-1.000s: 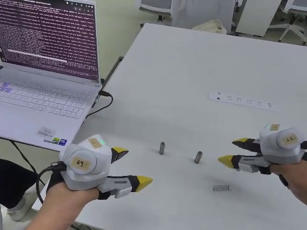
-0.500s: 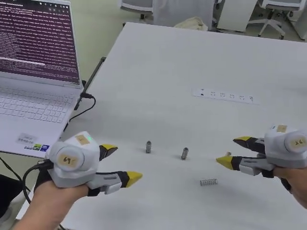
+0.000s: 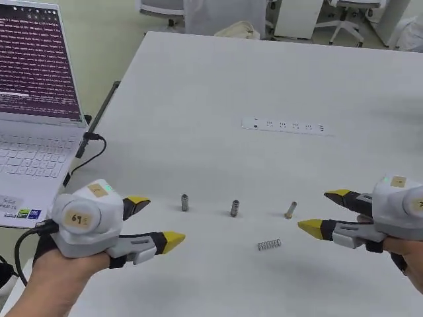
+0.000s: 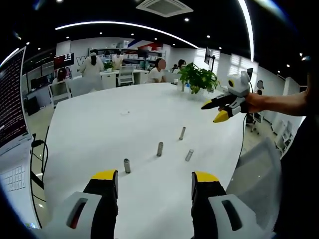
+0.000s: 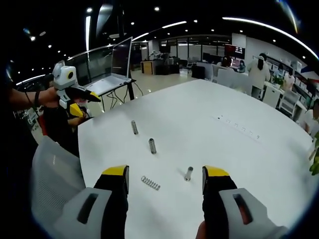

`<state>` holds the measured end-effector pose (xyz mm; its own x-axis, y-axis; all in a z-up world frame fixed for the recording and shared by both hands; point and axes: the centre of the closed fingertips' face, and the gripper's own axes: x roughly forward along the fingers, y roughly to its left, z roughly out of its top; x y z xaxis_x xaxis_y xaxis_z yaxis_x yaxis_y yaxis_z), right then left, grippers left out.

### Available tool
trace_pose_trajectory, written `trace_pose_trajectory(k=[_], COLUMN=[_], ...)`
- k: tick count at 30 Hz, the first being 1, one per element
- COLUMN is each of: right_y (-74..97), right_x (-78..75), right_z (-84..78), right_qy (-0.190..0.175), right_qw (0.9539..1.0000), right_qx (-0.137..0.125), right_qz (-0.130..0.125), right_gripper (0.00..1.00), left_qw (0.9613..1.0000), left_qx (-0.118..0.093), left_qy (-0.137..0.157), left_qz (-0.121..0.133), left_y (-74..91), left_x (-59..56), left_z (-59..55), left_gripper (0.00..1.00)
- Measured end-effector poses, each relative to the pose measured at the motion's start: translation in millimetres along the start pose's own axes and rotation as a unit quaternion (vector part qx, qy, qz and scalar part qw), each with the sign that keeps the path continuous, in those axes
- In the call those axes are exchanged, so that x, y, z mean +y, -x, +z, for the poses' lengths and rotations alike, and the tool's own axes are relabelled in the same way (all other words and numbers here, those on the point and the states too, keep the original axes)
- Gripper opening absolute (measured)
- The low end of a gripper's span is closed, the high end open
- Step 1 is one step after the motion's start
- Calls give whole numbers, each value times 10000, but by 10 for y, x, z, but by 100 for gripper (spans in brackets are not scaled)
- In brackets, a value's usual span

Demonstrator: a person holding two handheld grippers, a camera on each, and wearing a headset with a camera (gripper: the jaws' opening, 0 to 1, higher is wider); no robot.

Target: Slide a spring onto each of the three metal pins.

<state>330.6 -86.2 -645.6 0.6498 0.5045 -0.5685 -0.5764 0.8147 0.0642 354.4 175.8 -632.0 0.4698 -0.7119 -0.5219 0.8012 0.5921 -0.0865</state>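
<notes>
Nearest us, the left hand-held gripper (image 3: 156, 220) and the right hand-held gripper (image 3: 323, 210) hover low over the white surface (image 3: 218, 92). Both have their yellow-tipped jaws spread and hold nothing. They flank the work, we judge, so that either can reach in. Between them the small loose coiled steel spring (image 3: 269, 245) lies on its side near the bare upright metal pin (image 3: 291, 210), handiest for the right side. In the same row, the middle spring-covered pin (image 3: 234, 209) and the left spring-covered pin (image 3: 184, 203) look finished. Farther off, a white power strip (image 3: 284, 125) and an open laptop (image 3: 33, 99) sit well apart.
</notes>
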Motion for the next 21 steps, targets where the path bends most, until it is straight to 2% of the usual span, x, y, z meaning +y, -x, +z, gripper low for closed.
trace_pose_trajectory(k=[9, 13, 21], right_y=[250, 346, 415], right_x=[-6, 10, 22], right_z=[-185, -288, -373], right_qy=[-210, -274, -384], right_qw=[9996, 9992, 9987], right_qx=[-28, 3, -19], right_qz=[-204, -274, -320], right_gripper=[63, 64, 66], left_qw=[10000, 9999, 9999], left_qx=[18, 21, 29], left_qy=[-45, -63, -79], left_qz=[-50, -75, -113], left_y=[-87, -121, -168], left_x=[-6, -43, -79], left_z=[47, 82, 113], left_gripper=[55, 55, 56])
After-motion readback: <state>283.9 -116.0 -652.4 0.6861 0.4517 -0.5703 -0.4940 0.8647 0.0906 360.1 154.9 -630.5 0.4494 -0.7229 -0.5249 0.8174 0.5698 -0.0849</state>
